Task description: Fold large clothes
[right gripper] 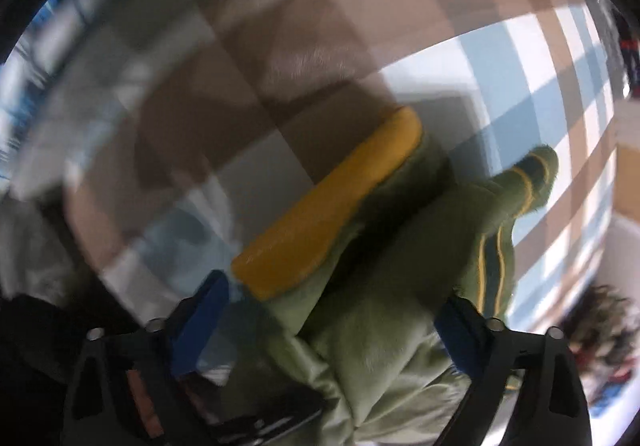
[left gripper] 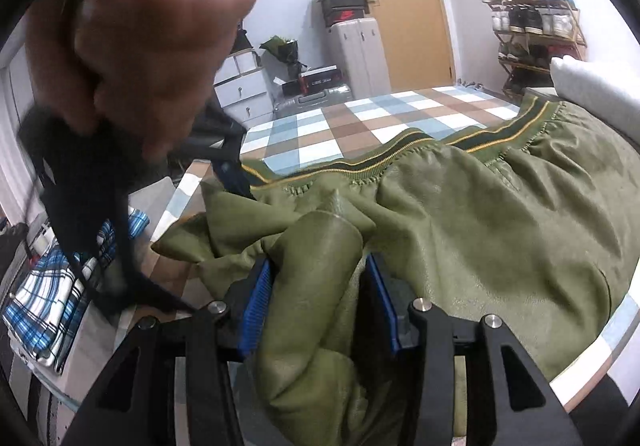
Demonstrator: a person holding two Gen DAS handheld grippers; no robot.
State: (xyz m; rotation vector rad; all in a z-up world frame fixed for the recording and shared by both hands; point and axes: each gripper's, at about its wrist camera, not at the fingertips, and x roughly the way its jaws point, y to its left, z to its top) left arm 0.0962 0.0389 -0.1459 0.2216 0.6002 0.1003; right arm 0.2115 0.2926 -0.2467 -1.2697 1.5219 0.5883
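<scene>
An olive green bomber jacket with a striped ribbed hem lies spread over the checked bed sheet. My left gripper is shut on a bunched fold of it, and the fabric fills the gap between the blue pads. The right wrist view is blurred. There the jacket's sleeve, with a striped cuff and yellow lining, lies between the wide jaws of my right gripper. The left pad stands clear of the cloth. Above the bed's near left corner, a person's hand holds a dark blurred device.
A white pillow lies at the bed's far right. Beyond the bed stand a shoe rack, a pale suitcase with shoe boxes on top, and white drawers. A blue plaid cloth lies off the bed at the left.
</scene>
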